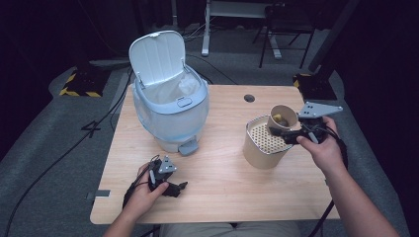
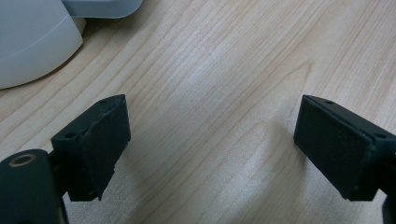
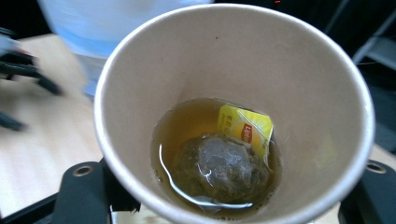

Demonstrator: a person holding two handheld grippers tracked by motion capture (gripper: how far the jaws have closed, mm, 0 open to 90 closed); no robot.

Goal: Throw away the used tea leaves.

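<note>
We hold our left black two-jaw gripper (image 1: pixel 170 185) low near the table's front edge, jaws spread wide with nothing between them, our left hand (image 1: pixel 146 190) wrapped round its body. Our right black two-jaw gripper (image 1: pixel 286 134) is raised, forearm reaching in from the lower right, jaws clamped on a tan paper cup (image 1: pixel 282 118), right hand (image 1: pixel 323 145) gripping behind.

Overhead view faces forward; tool views close (blurry).

A pale wood-grain table (image 1: pixel 222 182) with a smooth, matt surface. At upper left, a glossy white and translucent blue plastic bin (image 1: pixel 170 106). At right, a matt tan paper cup (image 3: pixel 233 70) holding wet amber tea, a sodden tea bag (image 3: pixel 222 170) and its glossy yellow tag (image 3: pixel 245 128). Matt black gripper pads (image 2: pixel 100 140).
</note>
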